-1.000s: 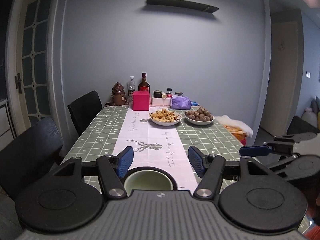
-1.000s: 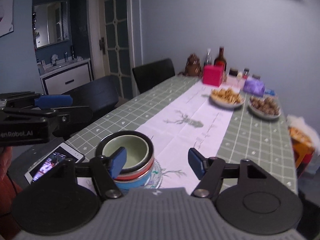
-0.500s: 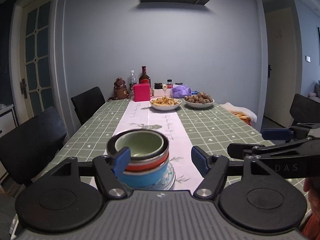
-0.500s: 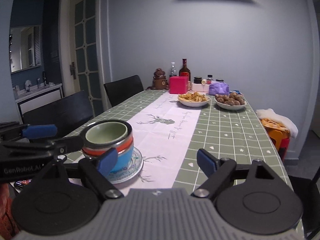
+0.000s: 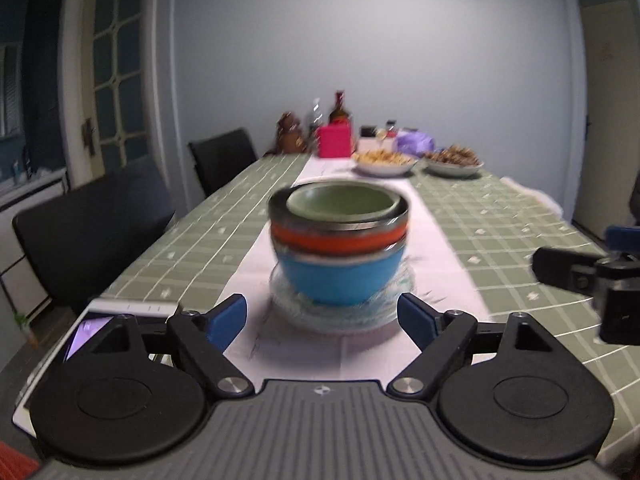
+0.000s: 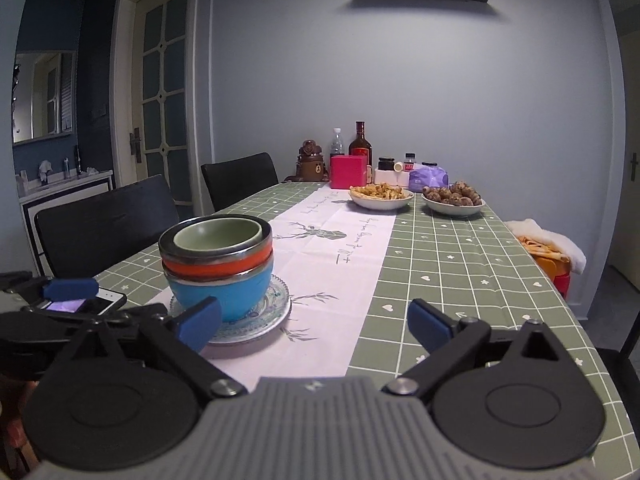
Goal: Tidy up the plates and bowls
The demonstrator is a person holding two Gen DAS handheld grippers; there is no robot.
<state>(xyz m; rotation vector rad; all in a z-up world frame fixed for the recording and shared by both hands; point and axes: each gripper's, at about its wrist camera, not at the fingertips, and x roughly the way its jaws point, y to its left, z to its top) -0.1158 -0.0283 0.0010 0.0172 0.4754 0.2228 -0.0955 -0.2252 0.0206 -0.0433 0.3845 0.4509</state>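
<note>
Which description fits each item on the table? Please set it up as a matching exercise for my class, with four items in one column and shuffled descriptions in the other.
Items:
1. green bowl
2. blue bowl
3. phone
4. pink box

Descriptions:
A. far end of the table
B. directly on the glass plate
C. top of the stack
D. left of the stack, screen lit

Pairs: 1-C, 2-B, 3-D, 4-A

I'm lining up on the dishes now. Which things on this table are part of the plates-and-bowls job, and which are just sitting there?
Job:
- small green bowl, nested on top
- orange steel-rimmed bowl
- blue bowl at the bottom
- patterned glass plate under the stack

Lying about:
- smartphone
- pink box
- dark glass bottle
- two white food bowls
</note>
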